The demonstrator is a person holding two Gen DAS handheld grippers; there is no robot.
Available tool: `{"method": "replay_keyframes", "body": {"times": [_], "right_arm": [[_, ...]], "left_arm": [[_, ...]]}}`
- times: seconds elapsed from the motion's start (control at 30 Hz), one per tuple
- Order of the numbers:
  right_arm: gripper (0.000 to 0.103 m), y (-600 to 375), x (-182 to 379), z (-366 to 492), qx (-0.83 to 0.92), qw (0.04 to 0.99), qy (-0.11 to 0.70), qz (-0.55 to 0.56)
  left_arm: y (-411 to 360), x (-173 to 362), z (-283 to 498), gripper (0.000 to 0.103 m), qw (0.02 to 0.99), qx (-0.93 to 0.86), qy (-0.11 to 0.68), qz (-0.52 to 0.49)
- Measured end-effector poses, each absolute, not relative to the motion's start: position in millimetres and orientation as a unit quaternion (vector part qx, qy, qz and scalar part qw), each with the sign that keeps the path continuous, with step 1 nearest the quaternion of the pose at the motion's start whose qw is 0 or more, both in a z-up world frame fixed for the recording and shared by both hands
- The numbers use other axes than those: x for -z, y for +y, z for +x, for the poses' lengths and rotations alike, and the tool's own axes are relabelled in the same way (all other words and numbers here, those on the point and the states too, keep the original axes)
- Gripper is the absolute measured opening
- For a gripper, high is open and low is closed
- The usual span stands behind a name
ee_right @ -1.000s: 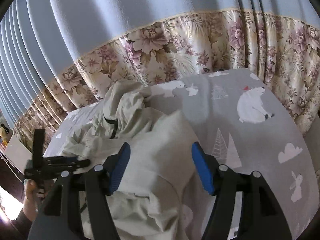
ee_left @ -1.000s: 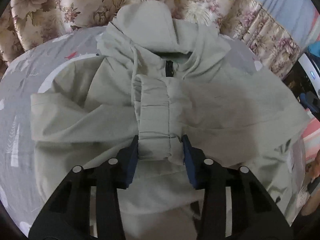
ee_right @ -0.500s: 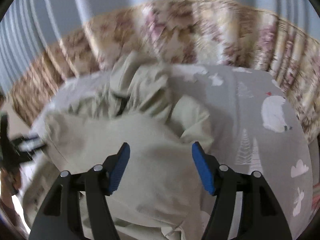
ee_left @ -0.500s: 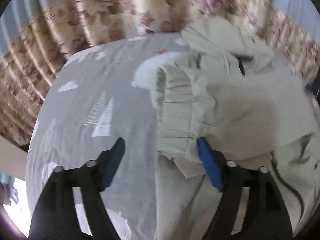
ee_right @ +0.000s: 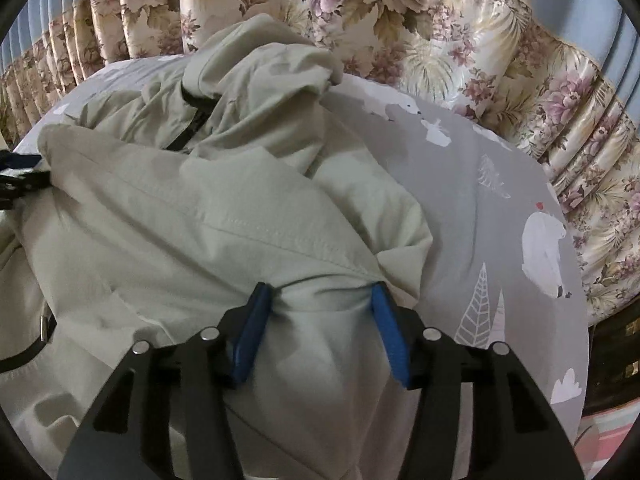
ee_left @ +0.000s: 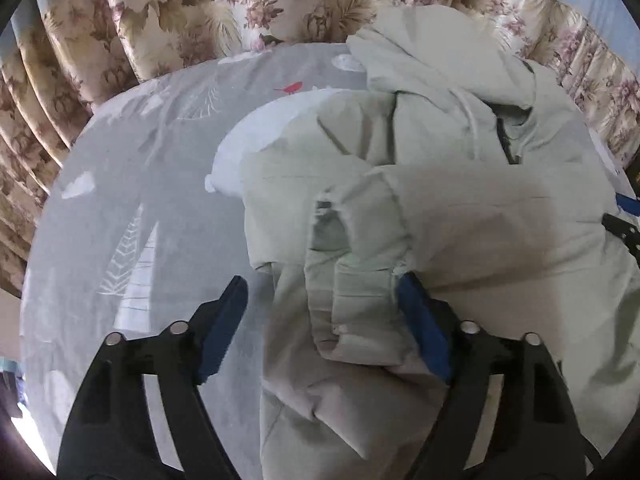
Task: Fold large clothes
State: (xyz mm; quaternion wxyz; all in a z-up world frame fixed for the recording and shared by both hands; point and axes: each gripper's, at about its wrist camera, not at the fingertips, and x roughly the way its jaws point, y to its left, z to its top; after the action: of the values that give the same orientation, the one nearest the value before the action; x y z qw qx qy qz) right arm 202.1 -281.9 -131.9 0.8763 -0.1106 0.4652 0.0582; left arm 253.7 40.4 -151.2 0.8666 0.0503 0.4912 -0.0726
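Note:
A pale green hooded jacket lies on the bed, hood toward the curtain, one sleeve folded across its body. My left gripper is open over the jacket's left side; the sleeve's cuff lies loose between its blue fingers, against the right finger. In the right wrist view the jacket fills the left and middle. My right gripper has its jaws narrowed around a bunched fold of the jacket near its right edge, cloth pinched between the blue pads.
The jacket rests on a grey bedsheet printed with white bears and trees, also bare at the right of the right wrist view. A floral curtain hangs behind the bed. The bed's right edge drops off near dark furniture.
My left gripper opened, let go of the cuff and swung left, showing bare sheet. My right gripper came down onto the jacket and narrowed from wide open onto a fold.

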Motion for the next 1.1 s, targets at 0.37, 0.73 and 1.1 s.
{"method": "replay_keyframes", "body": {"times": [0.37, 0.73, 1.1], "right_arm": [[0.067, -347, 90, 188, -0.069, 0.9, 0.429, 0.027], [0.067, -359, 108, 230, -0.068, 0.889, 0.443, 0.094], [0.067, -370, 126, 253, -0.054, 0.873, 0.474, 0.101]], "left_arm": [[70, 83, 215, 0.096, 0.903, 0.061, 0.42, 0.062], [59, 89, 273, 0.098, 0.885, 0.094, 0.453, 0.04], [27, 120, 298, 0.098, 0.867, 0.107, 0.475, 0.108]]}}
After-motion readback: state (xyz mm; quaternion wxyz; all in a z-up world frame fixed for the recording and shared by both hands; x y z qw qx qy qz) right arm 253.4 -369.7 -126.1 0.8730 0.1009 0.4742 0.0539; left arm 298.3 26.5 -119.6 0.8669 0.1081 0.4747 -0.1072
